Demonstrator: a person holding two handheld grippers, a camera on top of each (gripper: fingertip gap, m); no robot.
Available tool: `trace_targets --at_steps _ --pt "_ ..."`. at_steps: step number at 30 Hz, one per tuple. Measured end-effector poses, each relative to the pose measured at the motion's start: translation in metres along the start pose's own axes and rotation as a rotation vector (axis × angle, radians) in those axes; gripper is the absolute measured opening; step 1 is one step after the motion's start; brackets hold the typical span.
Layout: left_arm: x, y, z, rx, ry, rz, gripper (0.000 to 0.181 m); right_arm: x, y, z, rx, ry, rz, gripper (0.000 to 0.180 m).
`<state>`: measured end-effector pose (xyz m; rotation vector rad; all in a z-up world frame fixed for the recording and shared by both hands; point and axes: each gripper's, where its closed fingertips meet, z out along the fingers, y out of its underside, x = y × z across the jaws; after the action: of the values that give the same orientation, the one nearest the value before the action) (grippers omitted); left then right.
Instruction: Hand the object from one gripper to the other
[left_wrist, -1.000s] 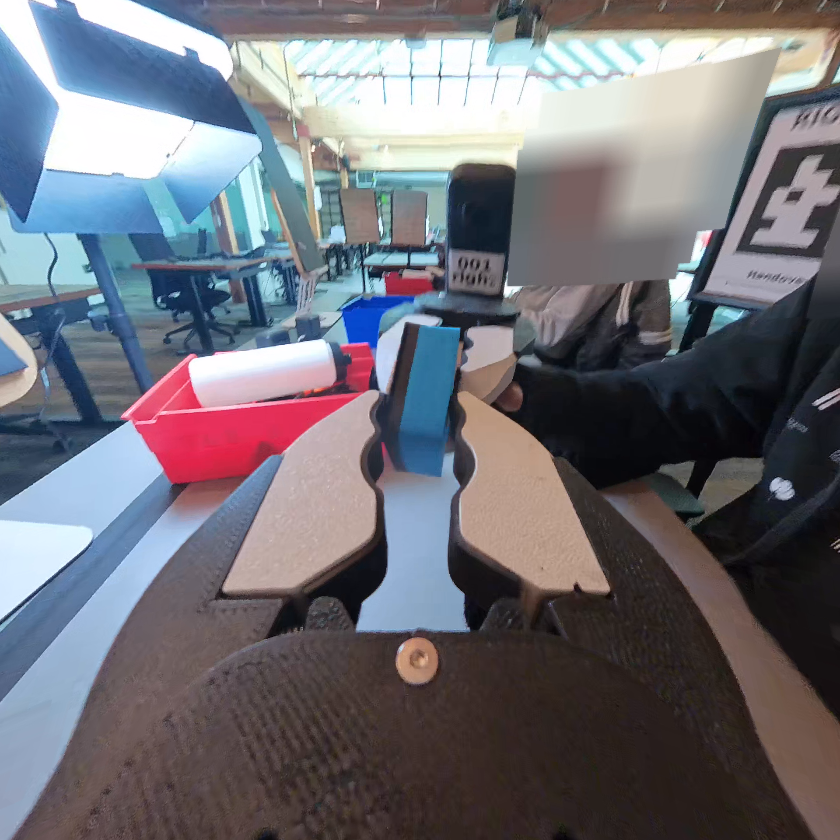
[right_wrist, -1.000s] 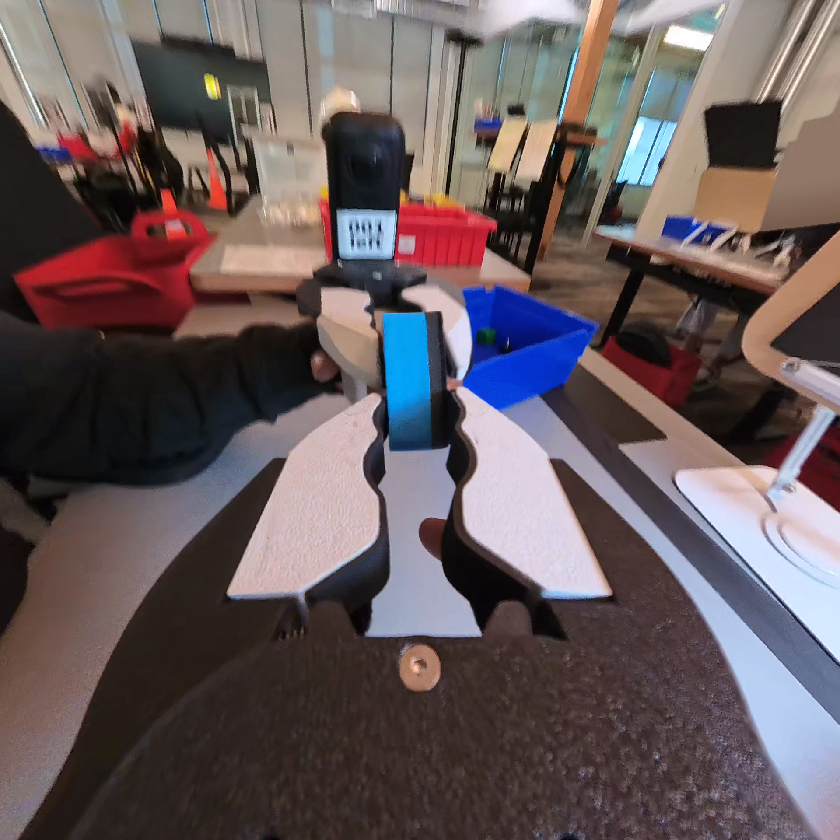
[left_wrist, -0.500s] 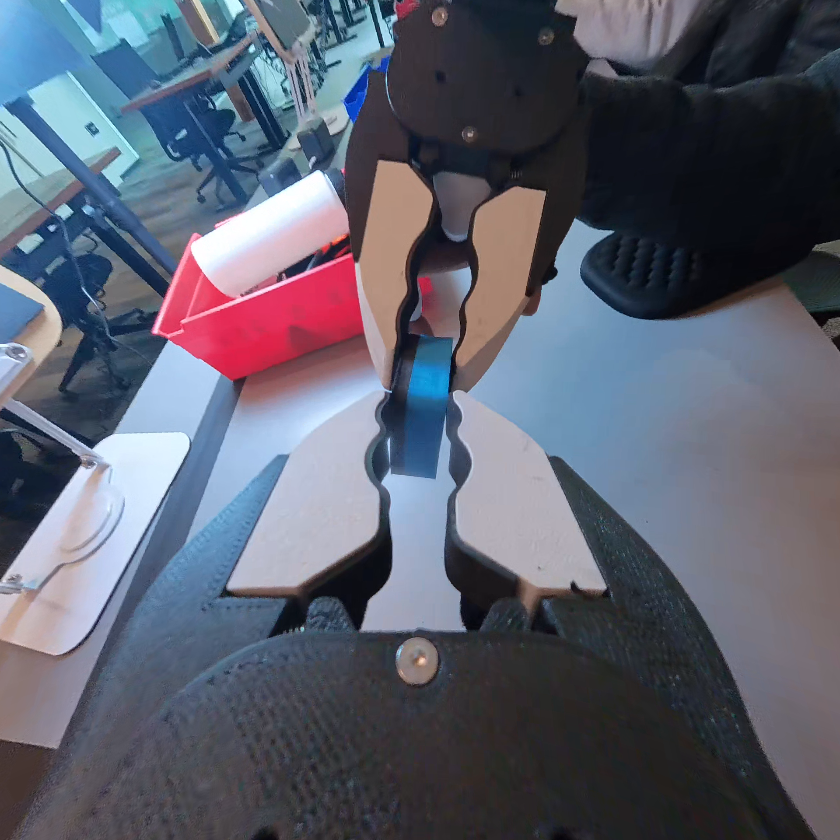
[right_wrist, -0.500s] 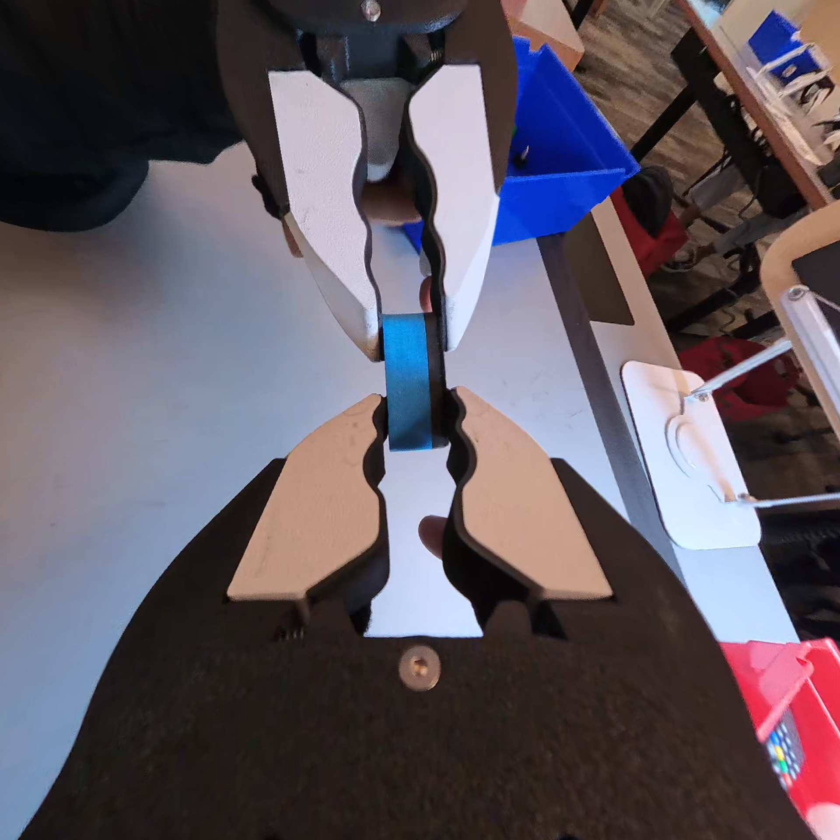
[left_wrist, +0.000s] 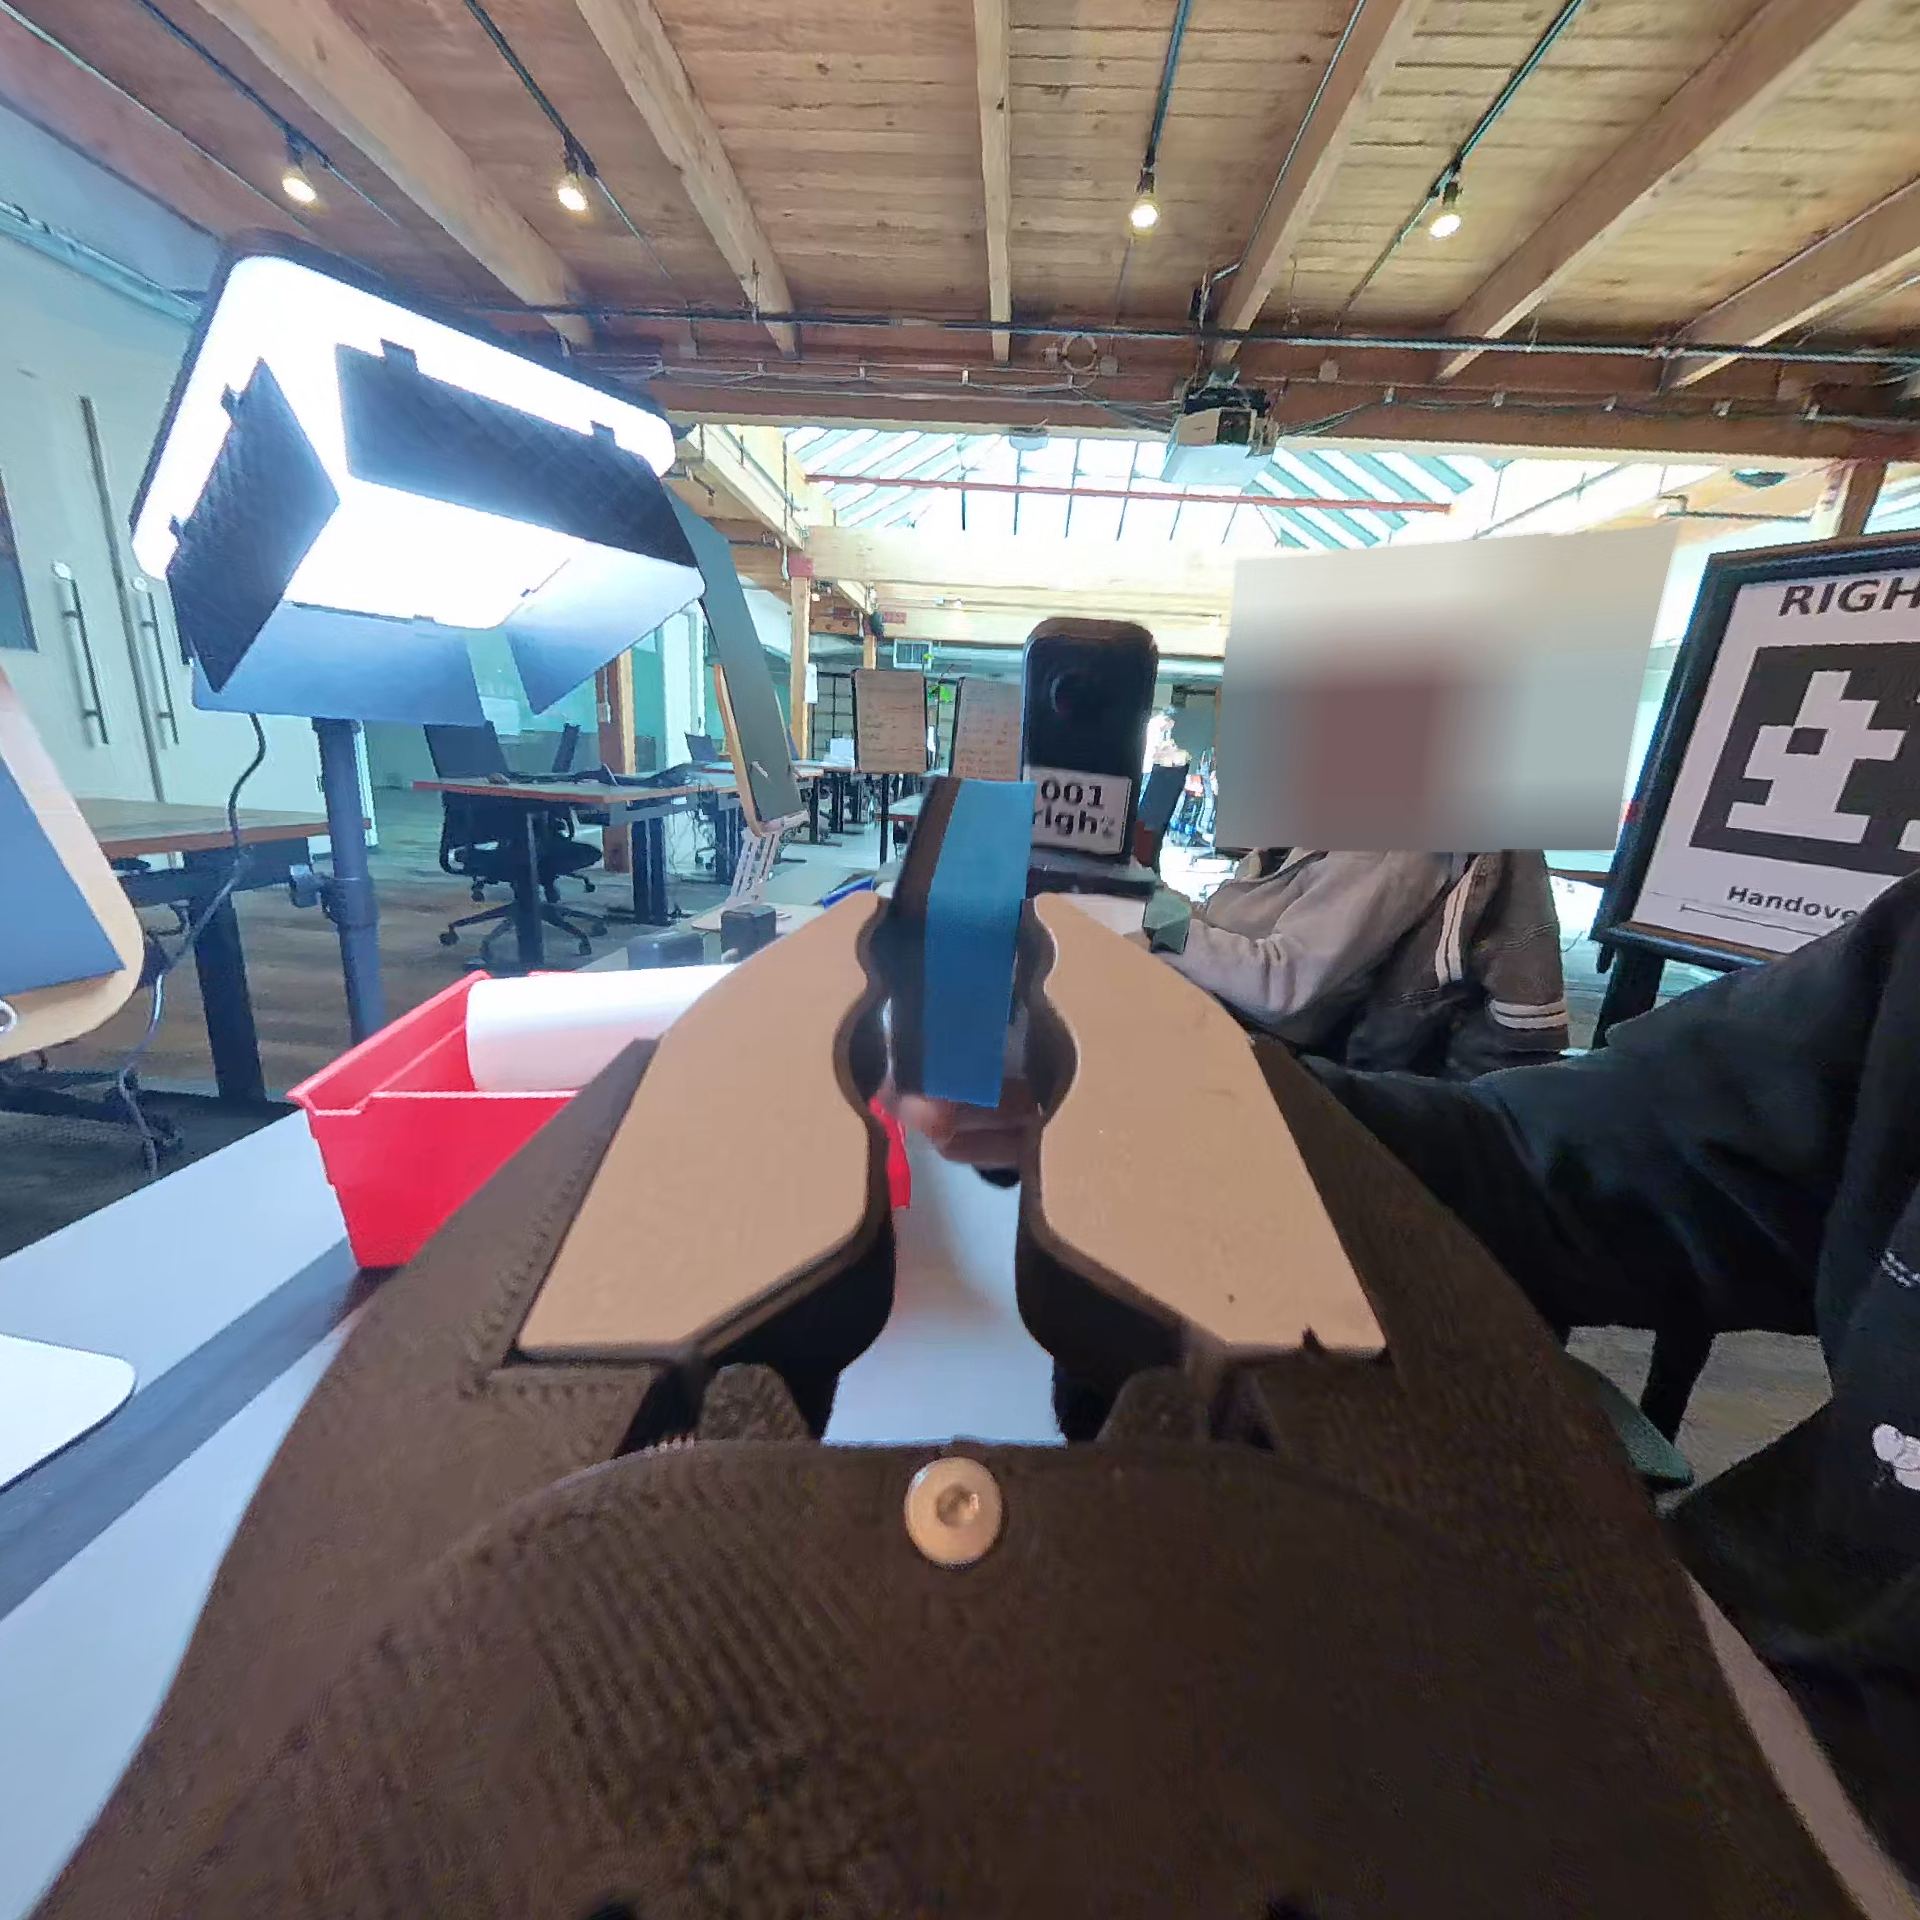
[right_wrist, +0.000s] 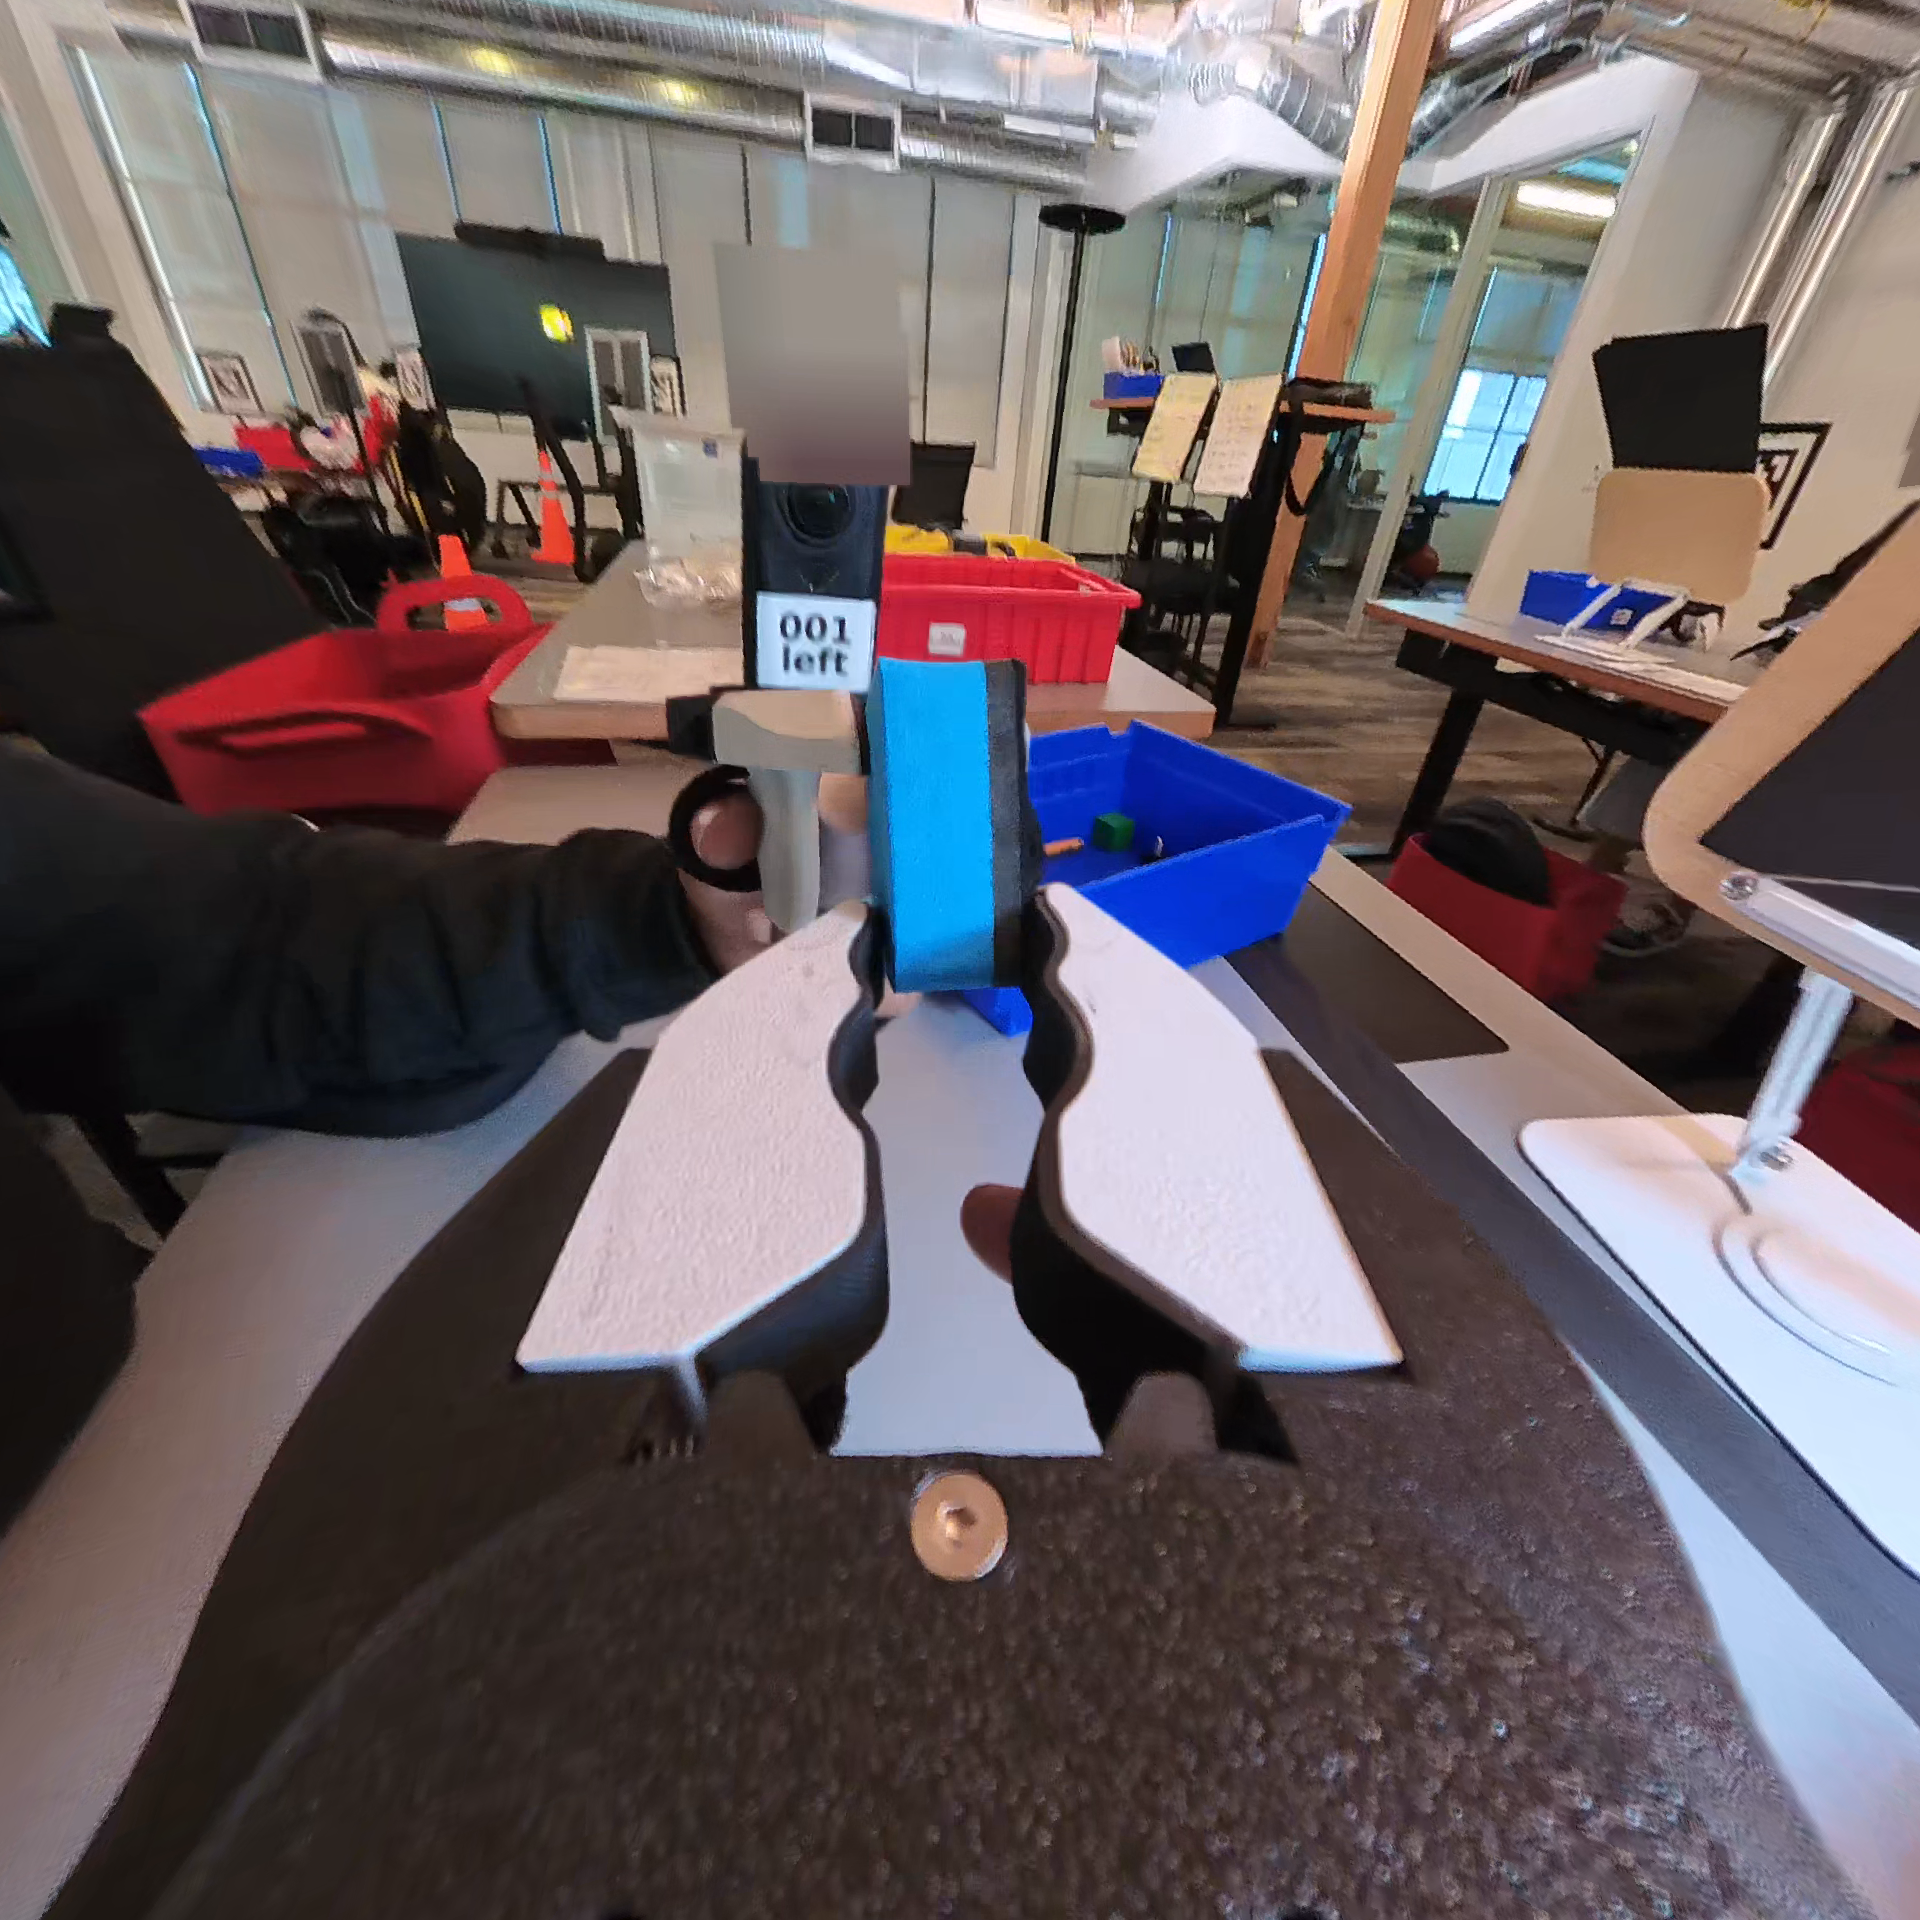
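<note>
At the frame's centre, the flat foam pad (left_wrist: 961, 956) is showing a bright blue face with a black edge layer. The left claw (left_wrist: 956, 997) is wearing pale tan finger plates on a black ribbed body; the right claw (right_wrist: 951, 956) is showing white speckled plates on a black grainy body. At left, a red plastic bin (left_wrist: 416, 1132) is sitting on the pale grey desk (left_wrist: 135, 1278). A blue plastic bin (right_wrist: 1195, 842) is glowing right of centre.

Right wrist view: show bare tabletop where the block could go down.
Bare table lies left, between the black sleeve and the right gripper. A narrower strip runs between blue bin and white stand base. Ahead is crowded.
</note>
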<state>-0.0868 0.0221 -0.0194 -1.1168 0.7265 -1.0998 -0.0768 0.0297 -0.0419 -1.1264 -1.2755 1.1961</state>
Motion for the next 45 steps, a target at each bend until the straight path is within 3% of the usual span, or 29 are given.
trace_targets --at_steps 4,10,14,17,22,26,29,31,35,39,45 --pt "-0.007 0.013 -0.004 -0.161 -0.047 0.069 0.025 0.005 0.017 -0.008 -0.200 0.045 -0.096 0.024" --pt "-0.010 0.052 -0.005 -0.489 -0.114 0.317 0.043 0.010 0.061 -0.013 -0.536 0.114 -0.315 0.024" --pt "-0.009 0.073 -0.003 -0.603 -0.116 0.451 0.027 0.009 0.070 -0.008 -0.600 0.137 -0.389 0.024" --pt "-0.006 0.059 -0.001 -0.537 -0.116 0.438 0.026 0.007 0.053 -0.006 -0.494 0.135 -0.374 0.025" --pt "0.003 0.010 -0.002 -0.245 -0.073 0.270 0.025 0.008 0.013 -0.007 -0.195 0.119 -0.200 0.035" --pt "0.015 -0.011 -0.001 -0.065 0.021 0.100 0.025 -0.002 0.003 -0.002 -0.028 -0.006 -0.031 0.044" --pt "0.016 -0.008 0.004 -0.031 0.039 0.050 0.025 -0.017 -0.003 0.004 0.046 -0.095 0.030 0.037" --pt "0.016 -0.004 0.006 -0.028 0.046 0.028 0.025 -0.017 -0.003 0.005 0.051 -0.081 0.003 0.024" --pt "0.009 0.005 0.003 -0.131 0.008 0.093 0.024 -0.011 0.001 -0.001 -0.042 -0.050 -0.025 0.023" --pt "-0.004 0.022 -0.004 -0.346 -0.106 0.259 0.035 0.006 0.012 -0.009 -0.198 0.104 -0.209 0.023" --pt "-0.019 0.032 -0.004 -0.502 -0.269 0.484 0.045 0.024 0.030 -0.011 -0.450 0.308 -0.538 0.024"
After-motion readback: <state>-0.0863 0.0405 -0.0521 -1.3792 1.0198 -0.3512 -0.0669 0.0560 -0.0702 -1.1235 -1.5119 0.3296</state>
